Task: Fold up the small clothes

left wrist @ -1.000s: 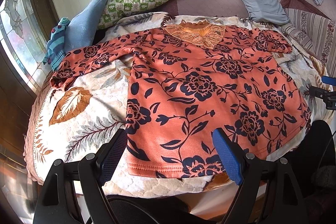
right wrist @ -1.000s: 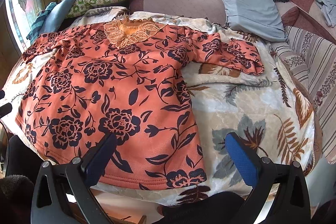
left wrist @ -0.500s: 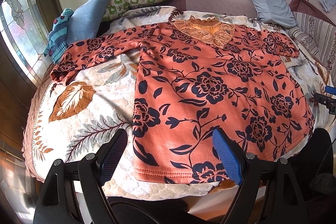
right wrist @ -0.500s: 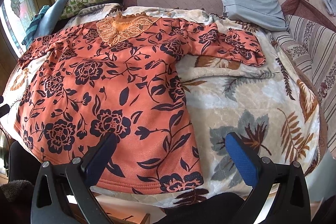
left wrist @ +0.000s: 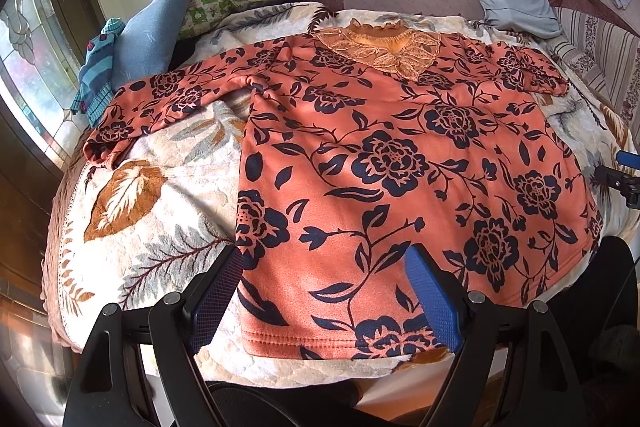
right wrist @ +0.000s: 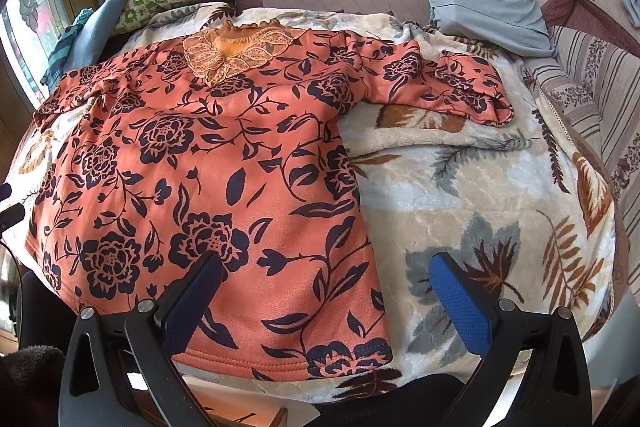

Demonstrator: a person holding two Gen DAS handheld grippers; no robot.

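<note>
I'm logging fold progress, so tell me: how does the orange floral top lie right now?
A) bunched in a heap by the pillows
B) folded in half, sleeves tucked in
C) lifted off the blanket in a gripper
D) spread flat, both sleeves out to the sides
D: the orange floral top lies flat on the leaf-print blanket, one sleeve out on one side and the other sleeve out on the other, and both grippers are open and empty.

The left gripper (left wrist: 324, 263) hangs with its jaws spread wide, nothing between them. Its two blue-padded fingers (left wrist: 430, 293) rise from black arms at the near edge of the left wrist view and point toward the far side. The right gripper (right wrist: 326, 273) is in the same pose: jaws wide apart, gripping nothing, blue pads (right wrist: 460, 301) angled outward on black arms. In the left wrist view a small part of the right gripper shows at the right edge, well apart from the left one.
</note>
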